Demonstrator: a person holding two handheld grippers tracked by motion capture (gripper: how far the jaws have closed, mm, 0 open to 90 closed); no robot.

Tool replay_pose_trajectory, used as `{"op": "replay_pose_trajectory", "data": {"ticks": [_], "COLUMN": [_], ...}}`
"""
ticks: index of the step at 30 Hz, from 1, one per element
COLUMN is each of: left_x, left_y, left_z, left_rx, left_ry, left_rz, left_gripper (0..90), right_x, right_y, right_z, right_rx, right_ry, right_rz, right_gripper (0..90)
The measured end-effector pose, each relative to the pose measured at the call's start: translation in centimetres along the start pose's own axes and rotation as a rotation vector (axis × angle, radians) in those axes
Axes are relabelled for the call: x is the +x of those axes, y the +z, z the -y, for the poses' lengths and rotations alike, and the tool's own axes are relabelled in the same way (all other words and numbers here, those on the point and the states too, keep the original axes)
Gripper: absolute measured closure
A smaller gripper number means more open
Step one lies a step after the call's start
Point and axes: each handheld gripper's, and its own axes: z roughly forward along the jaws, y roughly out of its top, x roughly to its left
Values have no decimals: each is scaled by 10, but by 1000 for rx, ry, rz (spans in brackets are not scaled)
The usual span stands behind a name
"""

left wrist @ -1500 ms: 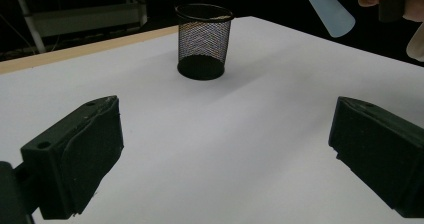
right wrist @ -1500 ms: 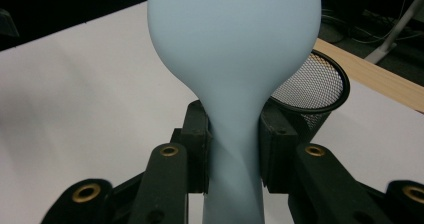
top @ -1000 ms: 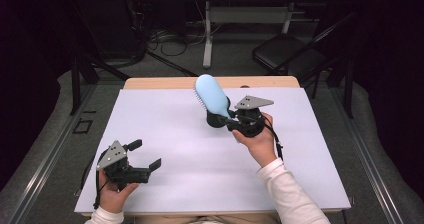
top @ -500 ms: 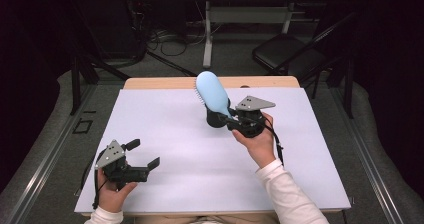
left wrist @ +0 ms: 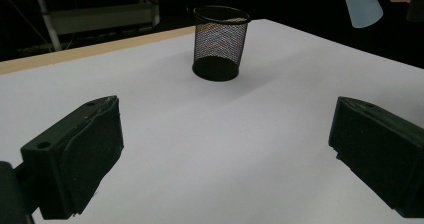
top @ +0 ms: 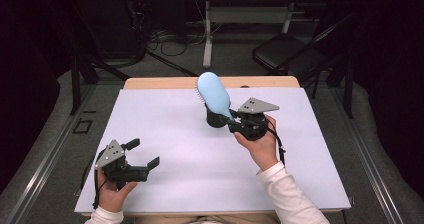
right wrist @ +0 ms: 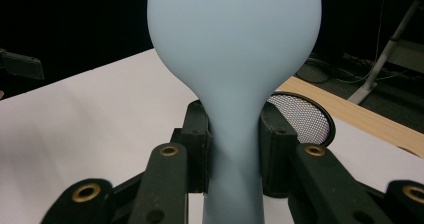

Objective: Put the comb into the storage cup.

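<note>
Pale-blue hairbrush clenched at its neck by the right gripper, head up, handle end down, probably so it can drop handle-first into the black mesh cup just beyond the gripper. Left gripper released, jaws wide, idling well apart over the white table, likely unneeded.

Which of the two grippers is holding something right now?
The right gripper: its jaws are shut on the handle of the light blue hairbrush, beside the black mesh cup. The left gripper has its jaws wide apart, with nothing between them.
</note>
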Motion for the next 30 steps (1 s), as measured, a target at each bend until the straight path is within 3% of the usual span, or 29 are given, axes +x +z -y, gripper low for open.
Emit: {"op": "replay_pose_trajectory", "data": {"ticks": [15, 30], "left_x": [1, -5], "left_y": [2, 14], "left_z": [0, -11], "left_rx": [13, 48], "left_ry": [-10, -65], "left_rz": [-13, 7], "left_gripper": [9, 9], "right_x": [-2, -4], "right_y": [0, -1], "right_z": [3, 4], "right_rx": [5, 3], "right_ry": [4, 9], "right_rz": [3, 3], "right_gripper": [696, 696]}}
